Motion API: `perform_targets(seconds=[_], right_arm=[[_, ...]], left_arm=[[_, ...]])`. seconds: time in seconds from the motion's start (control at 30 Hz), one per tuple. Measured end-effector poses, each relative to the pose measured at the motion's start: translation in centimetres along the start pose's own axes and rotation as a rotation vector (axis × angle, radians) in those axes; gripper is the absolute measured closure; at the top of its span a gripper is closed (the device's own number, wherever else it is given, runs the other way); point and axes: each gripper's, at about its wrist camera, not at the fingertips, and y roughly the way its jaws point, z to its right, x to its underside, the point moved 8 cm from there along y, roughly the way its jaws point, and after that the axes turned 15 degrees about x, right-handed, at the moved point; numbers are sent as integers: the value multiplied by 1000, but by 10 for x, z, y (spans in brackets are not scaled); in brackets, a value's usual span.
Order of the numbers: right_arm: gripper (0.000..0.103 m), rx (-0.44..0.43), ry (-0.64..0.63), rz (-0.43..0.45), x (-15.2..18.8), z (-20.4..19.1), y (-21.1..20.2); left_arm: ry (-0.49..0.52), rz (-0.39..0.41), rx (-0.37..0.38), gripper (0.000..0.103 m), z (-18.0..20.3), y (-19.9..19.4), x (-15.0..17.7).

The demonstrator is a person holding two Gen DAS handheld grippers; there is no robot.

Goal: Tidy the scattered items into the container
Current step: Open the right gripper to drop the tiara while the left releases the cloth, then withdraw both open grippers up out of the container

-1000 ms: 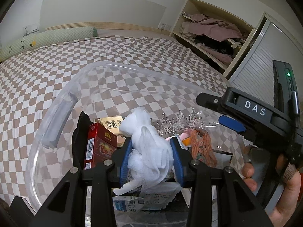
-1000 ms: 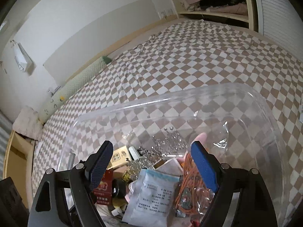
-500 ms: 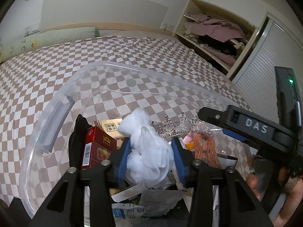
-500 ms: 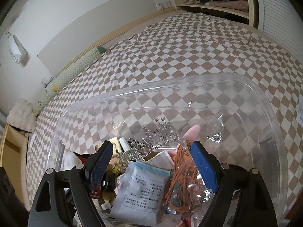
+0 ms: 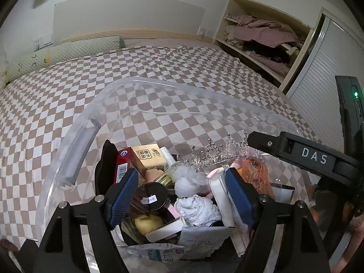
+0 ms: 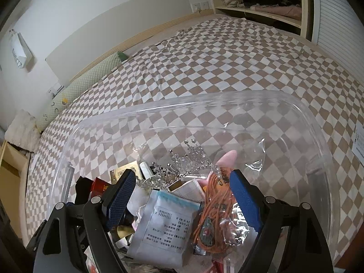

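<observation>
Lying loose in the clear container (image 5: 75,150) now — the white mesh puff (image 5: 193,195), clamped 1 second ago, is resting among the clutter. Left gripper (image 5: 182,195) jaws are standing released around it; right gripper (image 6: 184,198) is hovering spread, empty — that item is looking stowed.

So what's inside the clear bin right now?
The clear bin holds a white mesh pouf, tiara, red box, orange cord and a sachet. Lower layers are covered.

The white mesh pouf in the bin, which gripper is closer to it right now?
Left. The left gripper is open directly around the white mesh pouf; the right gripper hovers over the packets beside it.
</observation>
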Motion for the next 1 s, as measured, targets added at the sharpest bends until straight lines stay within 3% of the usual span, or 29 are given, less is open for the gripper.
perform_targets(seconds=[0.43, 0.7, 0.8, 1.0], right_arm=[[18, 12, -14, 19, 2, 2, -18], [18, -2, -11, 54, -1, 0, -41], [18, -33, -8, 53, 0, -3, -51], [17, -47, -18, 85, 2, -6, -74]], left_arm=[[10, 40, -29, 24, 2, -29, -4], [76, 89, -85, 23, 7, -61, -8], [107, 118, -114, 9, 8, -76, -10], [135, 204, -149, 8, 9, -115, -18]])
